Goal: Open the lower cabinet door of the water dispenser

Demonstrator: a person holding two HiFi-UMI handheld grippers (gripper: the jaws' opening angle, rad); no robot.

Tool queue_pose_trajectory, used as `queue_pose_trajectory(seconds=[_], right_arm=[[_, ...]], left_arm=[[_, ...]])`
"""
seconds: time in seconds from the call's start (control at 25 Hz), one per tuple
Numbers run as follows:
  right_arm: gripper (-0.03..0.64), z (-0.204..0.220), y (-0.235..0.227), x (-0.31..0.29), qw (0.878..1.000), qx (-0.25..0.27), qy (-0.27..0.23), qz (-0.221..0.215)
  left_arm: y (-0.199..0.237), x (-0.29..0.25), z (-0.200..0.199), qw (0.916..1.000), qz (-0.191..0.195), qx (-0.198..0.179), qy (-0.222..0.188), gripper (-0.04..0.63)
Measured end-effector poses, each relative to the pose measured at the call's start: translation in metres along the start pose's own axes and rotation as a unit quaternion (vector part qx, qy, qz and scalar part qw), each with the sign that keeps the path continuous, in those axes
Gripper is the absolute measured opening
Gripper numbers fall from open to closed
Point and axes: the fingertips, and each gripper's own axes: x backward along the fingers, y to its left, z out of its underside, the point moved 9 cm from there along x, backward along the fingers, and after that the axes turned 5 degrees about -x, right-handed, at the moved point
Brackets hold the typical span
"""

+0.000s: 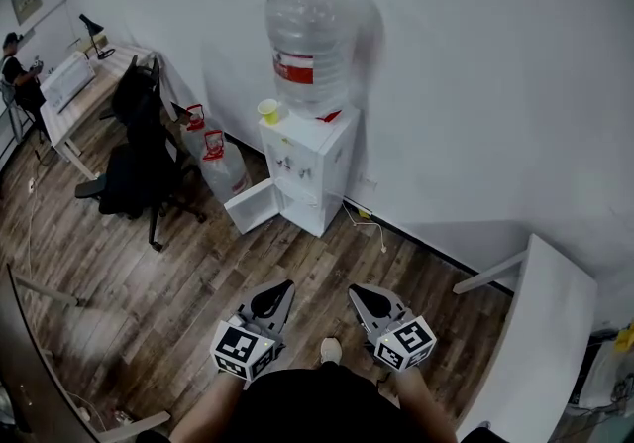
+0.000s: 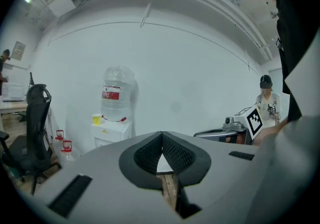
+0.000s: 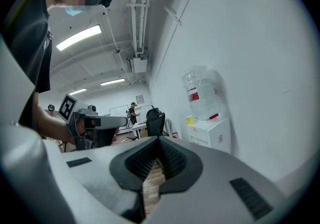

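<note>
The left gripper [image 2: 161, 135] and right gripper [image 3: 159, 140] each have their fingers pressed together, pinching nothing. The water dispenser [image 1: 309, 159] stands on the floor [image 1: 198, 282] against the wall [image 1: 475, 84], well apart from both grippers. Its lower cabinet door [image 1: 254, 206] is swung open.
</note>
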Motion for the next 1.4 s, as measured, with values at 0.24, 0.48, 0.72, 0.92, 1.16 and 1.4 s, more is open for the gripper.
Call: queue_pose_trajectory(seconds=[0.24, 0.48, 0.72, 0.92, 1.16, 1.4], right_arm=[[0.026, 0.014, 0.045, 0.001, 1.0, 0.002, 0.003, 0.024], [0.026, 0.029, 0.109, 0.001, 0.999, 0.011, -0.002, 0.035], [0.025, 0.052, 0.177, 0.004, 0.998, 0.022, -0.002, 0.055], [0.023, 0.071, 0.235, 0.011, 0.997, 0.022, -0.008, 0.07], [0.023, 0.081, 0.278, 0.024, 0.996, 0.025, -0.015, 0.09], [0.023, 0.084, 0.292, 0.042, 0.995, 0.019, -0.024, 0.097]], left_arm=[[0.015, 0.045, 0.01, 0.9999, 0.006, 0.002, -0.011, 0.014], [0.028, 0.11, 0.028, 0.9997, 0.007, 0.011, -0.022, 0.014], [0.04, 0.179, 0.049, 0.9992, 0.008, 0.019, -0.035, 0.014], [0.048, 0.244, 0.076, 0.9993, 0.007, 0.027, -0.025, 0.014], [0.054, 0.287, 0.097, 0.9991, 0.011, 0.037, -0.02, 0.014], [0.043, 0.295, 0.097, 0.9988, 0.018, 0.034, -0.03, 0.014]])
